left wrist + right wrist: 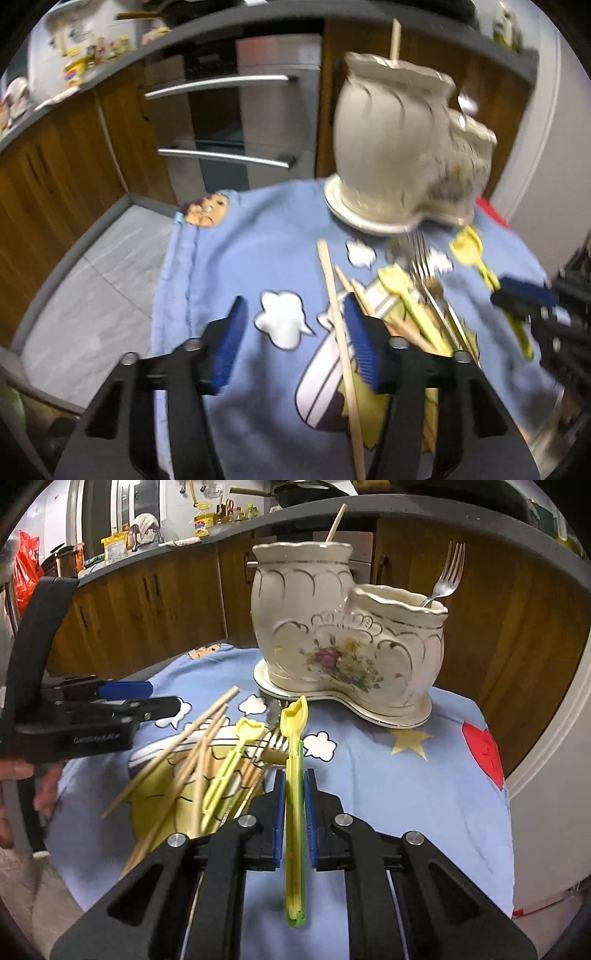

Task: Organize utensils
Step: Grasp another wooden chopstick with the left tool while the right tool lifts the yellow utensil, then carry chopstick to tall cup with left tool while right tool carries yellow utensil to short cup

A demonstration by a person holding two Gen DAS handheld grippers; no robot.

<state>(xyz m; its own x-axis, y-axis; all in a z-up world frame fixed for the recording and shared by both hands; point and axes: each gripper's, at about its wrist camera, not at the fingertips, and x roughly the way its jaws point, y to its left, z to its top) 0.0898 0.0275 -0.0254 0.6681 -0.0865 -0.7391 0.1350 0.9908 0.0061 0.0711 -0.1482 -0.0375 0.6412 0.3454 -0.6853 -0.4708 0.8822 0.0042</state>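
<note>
R claw (294,794) is clamped on a yellow-green plastic spoon (294,775), held lengthwise between the blue pads, bowl end pointing fwd toward the ceramic holder (343,642). Spoon looks lifted clear of the pile, though contact at its tip is hard to judge.

L claw (295,343) is partly open, nothing gripped; one chopstick (338,314) lies under/just beside its right pad, not pinched. L-wrist view is blurred.

Holder sits at the far side of the bench, on the blue cartoon cloth (406,794). It has two compartments: tall one w/ a chopstick (336,522) already in it, low one w/ a fork (445,579). Rest of the utensils, i.e. chopsticks, another yellow spoon (236,760) and a fork (277,746), are heaped on the cloth near both claws.

Step in hand, prob.: carry the spoon to the holder. Next move needs R claw to go fwd & up over a rim, tip the spoon upright, then release. Which compartment takes spoons, can't tell. L claw likely needs to centre on a chopstick before closing.
</note>
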